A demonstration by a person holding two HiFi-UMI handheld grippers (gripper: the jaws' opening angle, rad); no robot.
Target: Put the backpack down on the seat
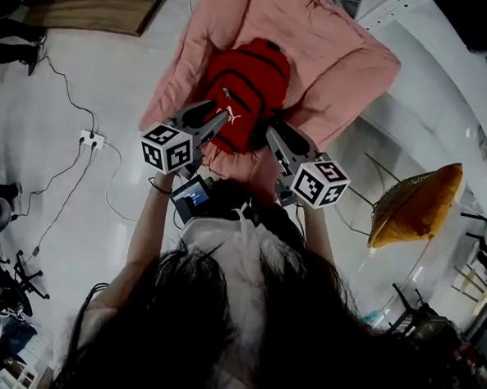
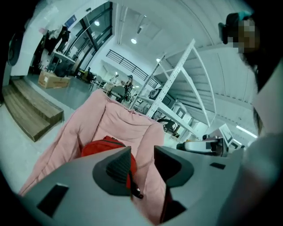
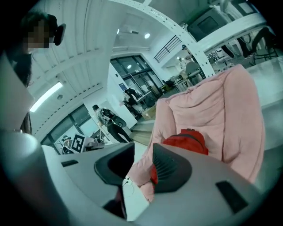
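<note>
A red backpack (image 1: 246, 87) lies on a pink beanbag seat (image 1: 334, 63), its top toward the seat's back. My left gripper (image 1: 218, 119) hovers at the backpack's near left corner. My right gripper (image 1: 273, 135) hovers at the near right corner. In the left gripper view the jaws (image 2: 142, 154) stand partly apart with an empty gap; the backpack (image 2: 99, 145) and seat (image 2: 124, 123) show beyond them. In the right gripper view the jaws (image 3: 143, 154) also stand partly apart, with nothing pressed between them. The backpack (image 3: 185, 140) rests on the seat (image 3: 221, 101) beyond.
A yellow woven chair (image 1: 416, 204) stands at the right. A power strip with cables (image 1: 90, 139) lies on the white floor at the left, a wooden platform (image 1: 91, 3) beyond it. A white metal frame (image 2: 177, 75) rises behind the seat. People (image 3: 110, 121) stand in the distance.
</note>
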